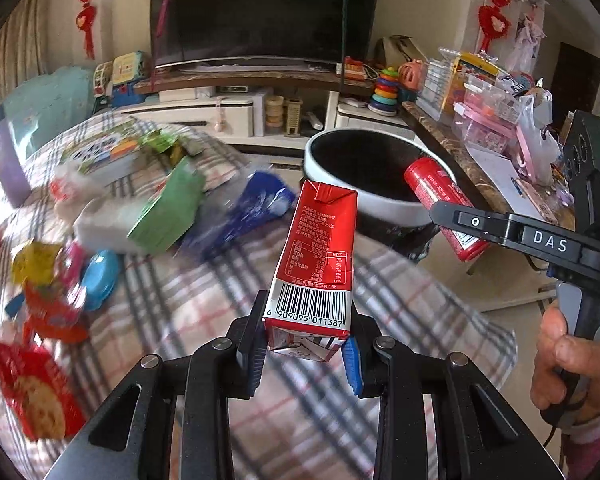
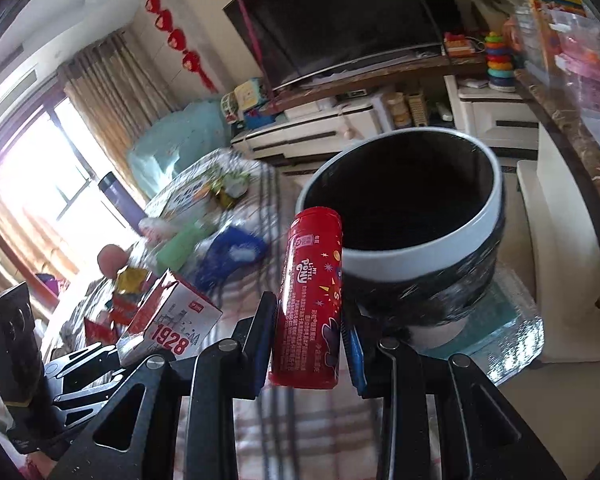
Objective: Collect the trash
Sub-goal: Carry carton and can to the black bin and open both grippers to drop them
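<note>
So both grippers have their hands full right now. The left gripper (image 1: pixel 306 342) is clamped on a red and white drink carton with a barcode on its side (image 1: pixel 315 264), held upright by its bottom end between the fingers, up in the air over the plaid tablecloth (image 1: pixel 204 300). From the right wrist camera you can see the same carton (image 2: pixel 168 318) off to the lower left, with "1928" printed on it.

The right gripper (image 2: pixel 310 344) is squeezing a red cylindrical plastic tube with cartoon pony print (image 2: pixel 310 300), gripped near its lower end and standing roughly upright. The tube's top sits right at the near rim of the round trash bin with a white rim and dark inside (image 2: pixel 420 248). In the left view that tube (image 1: pixel 440 204) leans over the bin's edge (image 1: pixel 380 204), top end pointing into the opening.

Still lying on the cloth: a green box (image 1: pixel 168 208), a blue plastic bag (image 1: pixel 256 208), a red snack packet (image 1: pixel 32 392) and a yellow wrapper (image 1: pixel 34 258), all pretty blurry. A big dark TV (image 1: pixel 260 12) sits behind it all.
</note>
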{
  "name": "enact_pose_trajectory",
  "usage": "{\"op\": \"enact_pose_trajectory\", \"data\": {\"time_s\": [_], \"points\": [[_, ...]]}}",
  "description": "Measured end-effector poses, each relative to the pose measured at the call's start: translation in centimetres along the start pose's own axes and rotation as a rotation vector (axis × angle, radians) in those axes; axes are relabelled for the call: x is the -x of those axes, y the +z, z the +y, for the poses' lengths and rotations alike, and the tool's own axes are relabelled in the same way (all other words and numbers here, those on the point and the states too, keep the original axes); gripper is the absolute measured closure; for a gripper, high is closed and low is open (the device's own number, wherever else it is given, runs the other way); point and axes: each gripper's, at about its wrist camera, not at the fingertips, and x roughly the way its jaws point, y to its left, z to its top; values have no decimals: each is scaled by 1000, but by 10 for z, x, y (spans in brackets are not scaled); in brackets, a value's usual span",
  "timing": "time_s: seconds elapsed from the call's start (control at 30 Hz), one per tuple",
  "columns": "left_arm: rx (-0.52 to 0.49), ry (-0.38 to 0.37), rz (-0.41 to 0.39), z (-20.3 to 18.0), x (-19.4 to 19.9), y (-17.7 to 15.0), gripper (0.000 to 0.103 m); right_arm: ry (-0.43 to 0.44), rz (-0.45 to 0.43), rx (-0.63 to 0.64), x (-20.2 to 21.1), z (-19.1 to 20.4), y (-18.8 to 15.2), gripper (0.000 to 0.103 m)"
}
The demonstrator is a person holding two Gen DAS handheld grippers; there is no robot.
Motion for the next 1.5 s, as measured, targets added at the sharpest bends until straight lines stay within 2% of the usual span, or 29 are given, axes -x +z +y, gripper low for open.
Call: {"op": "enact_pose_trajectory", "data": {"time_s": [0.4, 0.8, 1.1, 1.5], "points": [[-24, -35, -1, -23, -49, 53, 72, -49, -36, -24, -5, -40, 38, 71], [-31, -37, 13, -39, -106, 103, 72, -94, -20, -18, -28, -69, 73, 71], [-20, -40, 53, -41, -142, 119, 73, -118, 20, -4, -51, -81, 85, 74], [-35, -42, 57, -47, -156, 123, 72, -156, 44, 30, -68, -79, 92, 74]]}}
